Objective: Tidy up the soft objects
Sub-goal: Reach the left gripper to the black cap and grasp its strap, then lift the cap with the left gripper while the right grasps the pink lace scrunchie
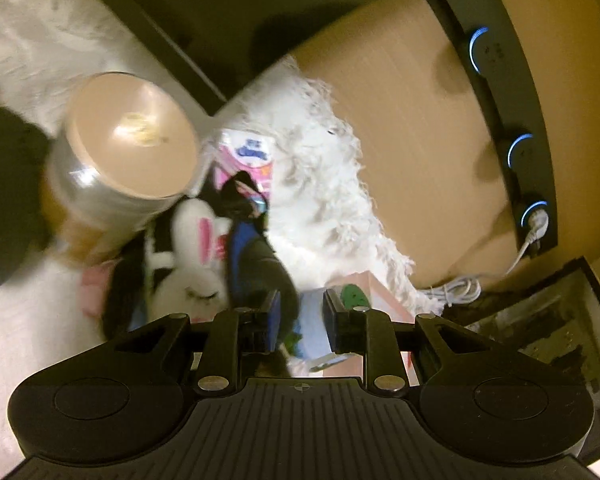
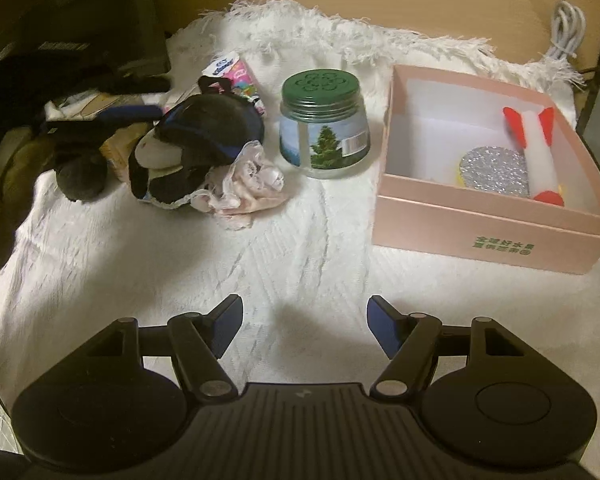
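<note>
I'm hovering my right gripper point(image 2: 305, 330) low over the near edge of the blanket point(image 2: 284, 248), fingers spread wide apart and holding nothing. Ahead, the plush point(image 2: 188, 148) is lying toward the blanket's far left corner, touching a crumpled pink cloth point(image 2: 246, 186); its long axis seems to be running left to right, pale face turned to the left, though the blur is making that hard to call. The jar point(image 2: 324, 128) is standing upright between the plush and the box point(image 2: 496, 220), which is sitting by the right edge with a rocket toy point(image 2: 534, 152) and a glittery disc point(image 2: 494, 168) already inside. My left gripper point(image 1: 300, 320) is looking down over the pile from the other side, fingers narrowed but a gap showing; I'm not able to tell whether they're pinching anything. I'm judging the sorting partly done: next I'm needing to reach forward-left, close on the plush's body across its short axis, and carry it past the jar to the box.
</note>
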The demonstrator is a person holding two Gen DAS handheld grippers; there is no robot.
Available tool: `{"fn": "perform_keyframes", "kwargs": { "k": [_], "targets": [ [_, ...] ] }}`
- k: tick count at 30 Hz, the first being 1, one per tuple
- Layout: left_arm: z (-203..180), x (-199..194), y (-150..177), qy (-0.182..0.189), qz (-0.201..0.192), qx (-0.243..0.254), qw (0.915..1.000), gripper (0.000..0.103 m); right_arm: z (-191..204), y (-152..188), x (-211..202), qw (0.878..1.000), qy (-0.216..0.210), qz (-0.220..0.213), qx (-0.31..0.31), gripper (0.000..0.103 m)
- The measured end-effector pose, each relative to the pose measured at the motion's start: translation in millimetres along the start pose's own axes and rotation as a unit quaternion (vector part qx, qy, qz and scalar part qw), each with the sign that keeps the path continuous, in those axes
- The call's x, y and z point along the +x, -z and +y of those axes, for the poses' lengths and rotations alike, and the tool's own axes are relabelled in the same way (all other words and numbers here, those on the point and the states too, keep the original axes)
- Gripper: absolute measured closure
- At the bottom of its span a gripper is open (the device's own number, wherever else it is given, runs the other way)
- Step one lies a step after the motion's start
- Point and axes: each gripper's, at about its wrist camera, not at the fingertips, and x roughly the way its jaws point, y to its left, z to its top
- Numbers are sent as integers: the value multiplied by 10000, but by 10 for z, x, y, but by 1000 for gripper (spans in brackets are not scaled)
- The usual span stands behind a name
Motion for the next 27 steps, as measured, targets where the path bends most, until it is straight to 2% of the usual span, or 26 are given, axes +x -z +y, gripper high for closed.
{"fn": "perform_keyframes", "kwargs": {
  "k": [2, 4, 7, 8, 9, 11, 14, 16, 19, 21, 23, 27],
  "targets": [
    [-73, 5, -14, -71, -18, 47, 10000, 77, 20, 9, -6, 10000, 1, -12, -52, 34],
    [-147, -118, -10, -246, -292, 217, 9990, 77, 10, 5, -9, 10000, 7, -10, -57, 34],
    [-252, -259, 17, -1155, -353, 812, 9894, 77, -21, 21, -34, 9999, 101, -66, -80, 34],
    [-252, -265, 37, -1351, -258, 943, 9860, 77, -34, 30, -38, 9998, 145, -85, -81, 34],
    [-218, -253, 45, -1386, -94, 880, 9864, 77, -50, 29, -28, 9998, 175, -94, -88, 34],
    [-99, -225, 38, -1142, 162, 384, 9926, 78, -42, 12, -17, 9994, 233, -158, -185, 34],
    [61, -192, 31, -1007, 259, -312, 9941, 78, 44, -27, 5, 9976, 378, -300, -489, 34],
    [125, -167, 39, -984, 283, -493, 9935, 78, 102, -52, 30, 9967, 390, -328, -636, 34],
    [133, -81, 31, -743, 363, -708, 9941, 77, 138, -44, 46, 9968, 280, -293, -688, 34],
    [64, -14, 20, -519, 342, -730, 9954, 77, 138, -17, 60, 9969, 268, -259, -696, 34],
    [-54, 79, -4, -448, 304, -555, 9970, 77, 137, 10, 82, 9970, 295, -217, -686, 34],
    [-227, 307, -68, -561, 372, -170, 9976, 77, 83, 51, 92, 9977, 328, -162, -576, 34]
  ]
}}
